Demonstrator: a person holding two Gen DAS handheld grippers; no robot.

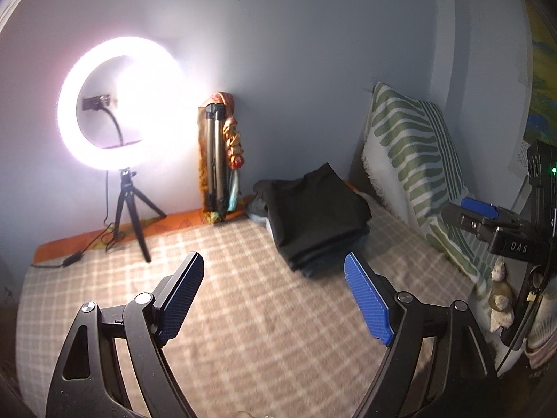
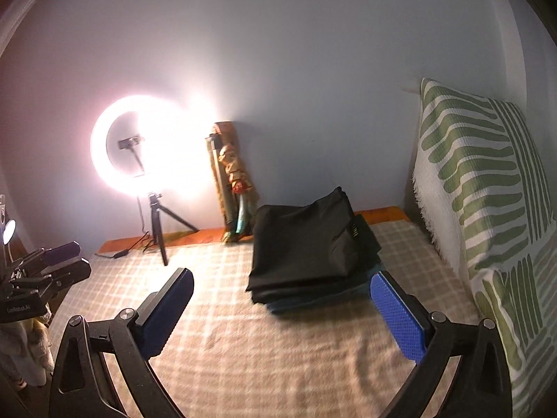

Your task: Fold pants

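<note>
A folded pair of black pants (image 1: 320, 216) (image 2: 306, 247) tops a small stack of folded clothes at the far side of a checked blanket (image 1: 243, 313) (image 2: 278, 355). A bluish garment (image 2: 313, 304) shows at the bottom of the stack. My left gripper (image 1: 273, 257) is open above the blanket, short of the stack, with nothing between its blue pads. My right gripper (image 2: 282, 276) is open too and holds nothing; its right finger (image 2: 400, 313) sits near the stack's front corner. Each gripper also shows at the edge of the other's view, the right gripper (image 1: 463, 210) and the left gripper (image 2: 81, 256).
A lit ring light on a small tripod (image 1: 118, 104) (image 2: 139, 146) stands at the back left, its cable (image 1: 87, 247) trailing on the bed. A folded tripod beside a figurine (image 1: 222, 160) leans on the wall. A green-striped pillow (image 1: 414, 160) (image 2: 487, 209) stands at the right.
</note>
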